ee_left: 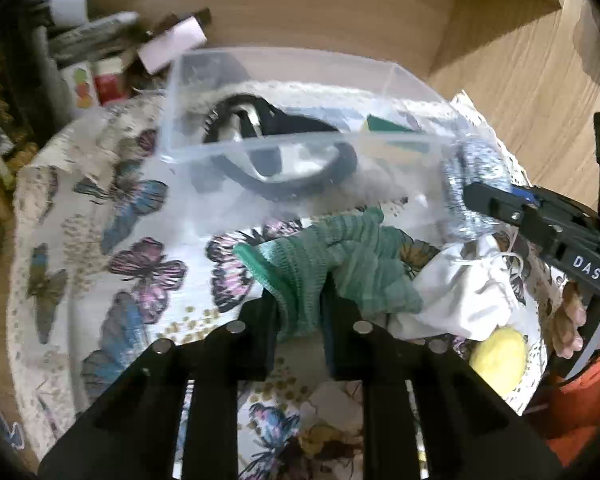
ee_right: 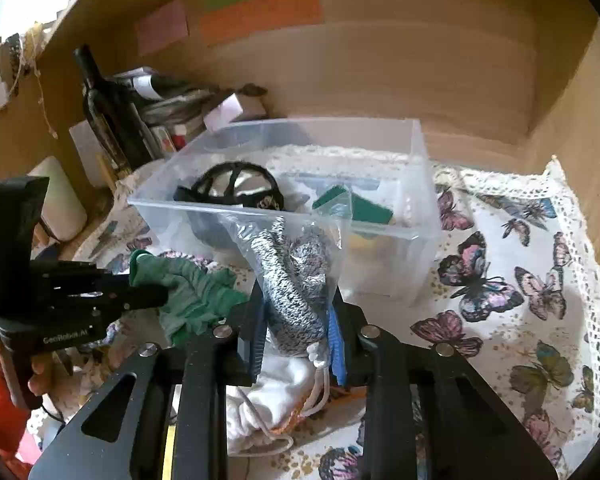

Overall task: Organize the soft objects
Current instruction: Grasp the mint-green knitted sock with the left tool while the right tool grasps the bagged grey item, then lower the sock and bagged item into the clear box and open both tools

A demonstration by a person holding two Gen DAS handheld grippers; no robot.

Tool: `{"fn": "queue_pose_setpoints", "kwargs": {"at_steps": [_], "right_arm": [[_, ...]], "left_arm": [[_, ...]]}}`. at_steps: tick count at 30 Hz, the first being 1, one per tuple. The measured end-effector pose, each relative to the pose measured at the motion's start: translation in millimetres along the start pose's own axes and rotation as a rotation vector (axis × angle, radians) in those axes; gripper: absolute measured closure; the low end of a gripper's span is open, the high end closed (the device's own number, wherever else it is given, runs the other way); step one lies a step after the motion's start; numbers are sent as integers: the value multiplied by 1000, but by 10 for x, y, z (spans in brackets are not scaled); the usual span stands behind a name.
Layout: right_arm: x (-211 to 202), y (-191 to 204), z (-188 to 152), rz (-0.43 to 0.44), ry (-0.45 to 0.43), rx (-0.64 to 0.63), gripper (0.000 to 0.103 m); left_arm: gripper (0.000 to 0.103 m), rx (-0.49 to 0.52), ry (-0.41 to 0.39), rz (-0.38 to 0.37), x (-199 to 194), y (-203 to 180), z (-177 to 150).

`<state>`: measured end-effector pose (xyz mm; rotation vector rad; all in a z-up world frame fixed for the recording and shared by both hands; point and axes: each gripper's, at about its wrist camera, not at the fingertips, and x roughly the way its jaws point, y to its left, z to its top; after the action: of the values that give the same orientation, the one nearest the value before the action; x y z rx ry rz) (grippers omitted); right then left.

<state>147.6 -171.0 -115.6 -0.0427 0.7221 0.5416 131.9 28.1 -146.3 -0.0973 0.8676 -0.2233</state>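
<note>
My left gripper (ee_left: 300,316) is shut on a green ribbed cloth (ee_left: 340,256), held just above the butterfly tablecloth (ee_left: 140,264). It also shows in the right wrist view (ee_right: 188,288). My right gripper (ee_right: 296,320) is shut on a clear bag of grey speckled knit fabric (ee_right: 292,276), held in front of a clear plastic bin (ee_right: 420,184). The bin (ee_left: 204,80) holds a black mesh item (ee_right: 232,188) and green sponges (ee_right: 364,208). A white drawstring pouch (ee_left: 460,296) lies under the right gripper.
A yellow soft ball (ee_left: 498,356) lies at the table's right edge. A dark bottle (ee_right: 100,108), boxes and papers (ee_left: 92,36) stand at the back left. A wooden wall (ee_right: 380,60) rises behind the bin.
</note>
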Motion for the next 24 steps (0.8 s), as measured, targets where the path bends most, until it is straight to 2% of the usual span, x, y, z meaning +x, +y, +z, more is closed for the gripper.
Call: {"fn": "queue_pose_setpoints", "kwargs": {"at_steps": [3,8,14,24], "right_arm": [[-149,-9,42,-15,-45,-1,80],[-404,-28,130,-30,-124,3,80],[-649,-37,249,-50,-210,3,80],[-749,-40,503,-54,-292,-26,80]], "left_arm": [[86,9,-51,45,-167,0,-23],[87,13,-140,43,-518,5,-32],[86,26,-271,75,-961,-77,67],[86,14,-427,150,-1200,-62,366]]}}
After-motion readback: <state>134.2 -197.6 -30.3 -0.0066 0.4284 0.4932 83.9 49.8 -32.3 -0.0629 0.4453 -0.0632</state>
